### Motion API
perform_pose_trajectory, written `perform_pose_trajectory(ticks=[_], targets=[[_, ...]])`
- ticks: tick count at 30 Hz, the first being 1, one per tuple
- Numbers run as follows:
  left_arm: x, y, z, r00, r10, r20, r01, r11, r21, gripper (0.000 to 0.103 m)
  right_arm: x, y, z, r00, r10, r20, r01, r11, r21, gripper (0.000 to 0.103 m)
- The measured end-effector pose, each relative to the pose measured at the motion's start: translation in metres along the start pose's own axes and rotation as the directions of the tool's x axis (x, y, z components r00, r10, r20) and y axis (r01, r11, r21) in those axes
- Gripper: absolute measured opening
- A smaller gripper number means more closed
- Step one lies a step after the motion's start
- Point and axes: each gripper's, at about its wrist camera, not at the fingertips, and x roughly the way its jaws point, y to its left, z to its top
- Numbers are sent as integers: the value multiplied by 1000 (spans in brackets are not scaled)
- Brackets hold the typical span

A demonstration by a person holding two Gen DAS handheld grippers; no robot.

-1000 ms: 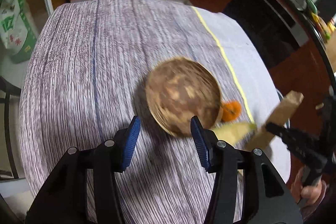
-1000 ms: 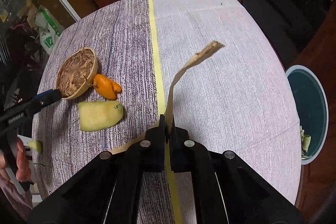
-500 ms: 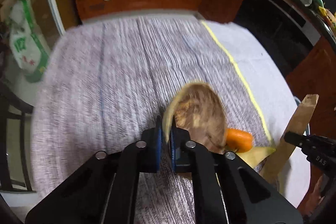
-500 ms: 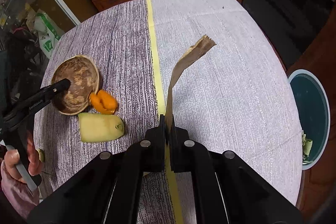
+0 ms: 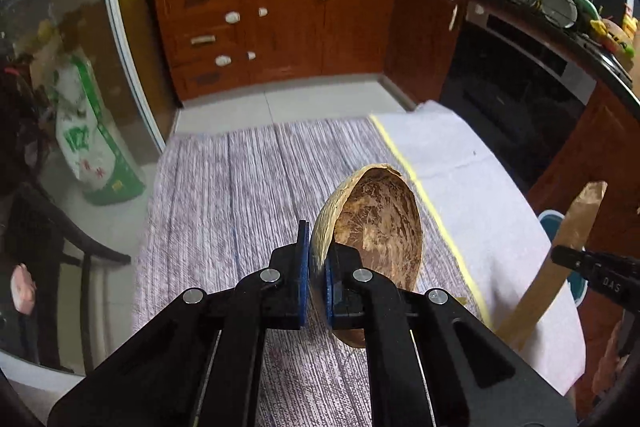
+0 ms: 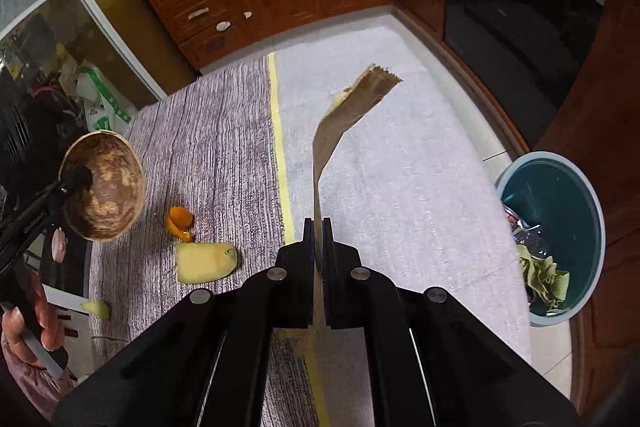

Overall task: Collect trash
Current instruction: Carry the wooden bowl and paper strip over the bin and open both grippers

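Observation:
A brown coconut shell half (image 5: 376, 227) hangs above the striped tablecloth, its rim pinched by my left gripper (image 5: 316, 275), which is shut on it. From the right wrist view the same coconut shell (image 6: 106, 187) floats at the left with the left gripper (image 6: 74, 179) on its edge. My right gripper (image 6: 319, 239) is shut on a long brown paper strip (image 6: 344, 119) that curls up and away over the white cloth. In the left wrist view that paper strip (image 5: 560, 251) stands at the right, clamped by the right gripper (image 5: 560, 255).
An orange peel (image 6: 180, 221), a pale green fruit piece (image 6: 206, 261) and a small green scrap (image 6: 98, 309) lie on the tablecloth (image 6: 224, 131). A teal bin (image 6: 560, 195) with rubbish inside stands on the floor at the right. Wooden cabinets (image 5: 280, 23) line the far wall.
My left gripper closed on the coconut shell's rim and lifted it off the cloth, tilting it on edge. My right gripper rose a little with the paper strip.

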Motion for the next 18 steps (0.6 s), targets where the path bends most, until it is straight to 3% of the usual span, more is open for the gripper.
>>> perform_pose_trajectory(ticks=[9,18], targets=[[-7,-42,-7,993,-99,-63,101,994,37,6,-27,-25,-8,999,16,41,-18,999,39,3],[2,-122,-9,975,-192,-112,206,970,129,7,-57,-82,-8,994,-12,109,-2,992,124,3]])
